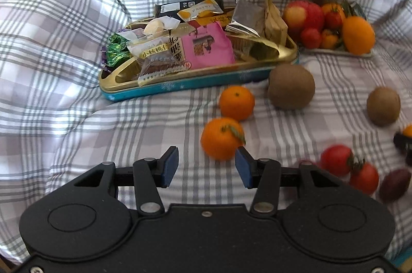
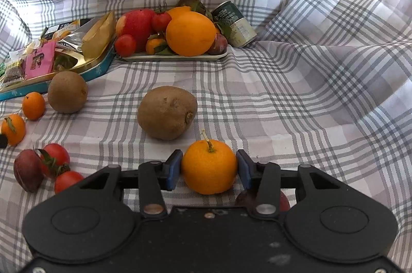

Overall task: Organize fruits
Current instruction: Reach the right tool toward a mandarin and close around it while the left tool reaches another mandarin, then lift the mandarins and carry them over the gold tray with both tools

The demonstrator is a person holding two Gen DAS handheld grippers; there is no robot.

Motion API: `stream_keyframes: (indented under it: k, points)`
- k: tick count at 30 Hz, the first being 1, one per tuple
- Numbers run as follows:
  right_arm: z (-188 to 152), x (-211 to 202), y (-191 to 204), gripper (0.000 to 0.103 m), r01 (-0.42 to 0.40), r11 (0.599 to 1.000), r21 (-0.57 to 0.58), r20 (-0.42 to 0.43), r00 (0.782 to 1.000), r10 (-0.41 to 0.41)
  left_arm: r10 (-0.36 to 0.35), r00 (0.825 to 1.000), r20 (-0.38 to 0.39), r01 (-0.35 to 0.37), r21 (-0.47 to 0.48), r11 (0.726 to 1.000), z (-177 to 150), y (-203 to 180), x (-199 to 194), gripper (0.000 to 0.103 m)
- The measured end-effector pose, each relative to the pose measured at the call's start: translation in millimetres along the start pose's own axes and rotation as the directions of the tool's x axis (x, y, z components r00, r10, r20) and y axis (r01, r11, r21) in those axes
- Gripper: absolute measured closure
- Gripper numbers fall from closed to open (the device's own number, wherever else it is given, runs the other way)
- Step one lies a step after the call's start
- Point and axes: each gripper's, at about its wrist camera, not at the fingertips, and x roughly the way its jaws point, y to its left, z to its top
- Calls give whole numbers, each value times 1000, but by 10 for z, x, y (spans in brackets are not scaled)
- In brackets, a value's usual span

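Note:
In the right wrist view, my right gripper (image 2: pixel 209 168) is shut on a small tangerine (image 2: pixel 209 177) with a stem; both blue pads touch its sides, low over the plaid cloth. A kiwi (image 2: pixel 166 112) lies just beyond it. My left gripper (image 1: pixel 206 167) stands open with nothing between its fingers. A stemmed tangerine (image 1: pixel 221 139) rests beside its right fingertip. Another tangerine (image 1: pixel 237 102) and two kiwis (image 1: pixel 291 86) (image 1: pixel 383 105) lie farther on. The pale fruit tray (image 2: pixel 180 56) at the back holds an apple (image 2: pixel 135 26), a big orange (image 2: pixel 190 33) and tomatoes.
A gold and teal tin (image 1: pixel 180 84) full of snack packets sits left of the tray. A green can (image 2: pixel 235 24) lies behind the tray. Two tomatoes (image 2: pixel 55 157) and a purple fruit (image 2: pixel 27 170) lie at the left. Plaid pillows rise on both sides.

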Motion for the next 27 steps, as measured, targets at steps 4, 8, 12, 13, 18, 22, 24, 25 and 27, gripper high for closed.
stream_keyframes:
  k: [4, 8, 12, 13, 18, 22, 24, 25, 27]
  points:
    - [-14, 1, 14, 56, 1, 1000, -12, 5, 1000, -1, -31, 999, -7, 31, -12, 999, 62, -6, 106, 47]
    - [-19, 1, 11, 56, 1, 1000, -11, 6, 1000, -1, -46, 999, -29, 45, -21, 999, 79, -39, 195, 47]
    - [-22, 0, 13, 56, 3, 1000, -14, 8, 1000, -3, -21, 1000, -18, 21, -5, 1000, 99, -81, 245, 47]
    - [-25, -2, 17, 56, 4, 1000, -16, 9, 1000, -4, -19, 1000, -18, 19, -4, 1000, 111, -78, 257, 47]
    - [-26, -6, 23, 57, 5, 1000, -15, 9, 1000, -5, -21, 999, -26, 20, -4, 1000, 140, -87, 330, 52]
    - [-30, -39, 3, 58, -5, 1000, -9, 0, 1000, 5, -15, 999, -36, 14, -21, 1000, 145, -72, 260, 53]
    - [-38, -86, -17, 58, -12, 1000, 2, -1, 1000, 12, -21, 999, -29, 20, -31, 999, 147, -54, 168, 53]
    - [-41, -121, -28, 58, -16, 1000, 6, 1, 1000, 16, -25, 999, -24, 24, -36, 999, 146, -42, 95, 53]
    - [-46, -212, -41, 58, -21, 1000, 8, 10, 1000, 21, -30, 999, -15, 29, -46, 999, 148, -30, -49, 53]
